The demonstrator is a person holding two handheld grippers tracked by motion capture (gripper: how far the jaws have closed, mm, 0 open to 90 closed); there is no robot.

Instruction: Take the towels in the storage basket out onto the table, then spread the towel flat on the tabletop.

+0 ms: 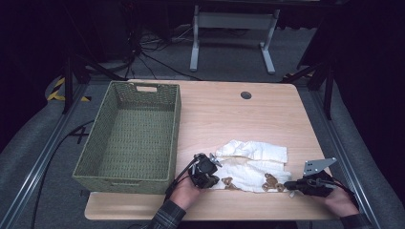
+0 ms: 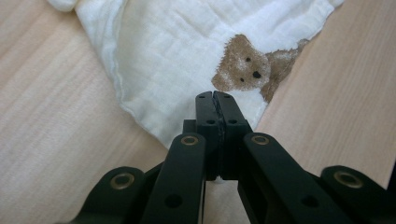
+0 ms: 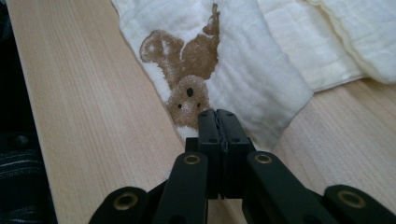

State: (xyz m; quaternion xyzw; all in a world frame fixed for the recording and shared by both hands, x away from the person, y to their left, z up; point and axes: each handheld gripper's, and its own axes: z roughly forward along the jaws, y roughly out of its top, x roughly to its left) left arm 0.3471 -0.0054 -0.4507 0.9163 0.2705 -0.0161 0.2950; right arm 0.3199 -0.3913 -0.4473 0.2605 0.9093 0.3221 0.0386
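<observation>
Both hand-held grippers are pinching the near edge of a white bear-print cloth.

Left of the cloth [image 1: 250,162], the woven basket [image 1: 131,136] is sitting empty on the surface [image 1: 229,109]. The left hand-held gripper [image 2: 216,95] is clamping the cloth's near left corner, jaws narrow; the right hand-held gripper [image 3: 217,114] is gripping its near right corner likewise. The cloth is lying crumpled, long axis running left-right between them, stretching away from both; the left hand is nearer the basket.

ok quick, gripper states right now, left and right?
Left gripper: jaws closed, pinching the near edge of the white cloth.
Right gripper: jaws closed, clamped on the cloth's edge by the printed bear.
</observation>
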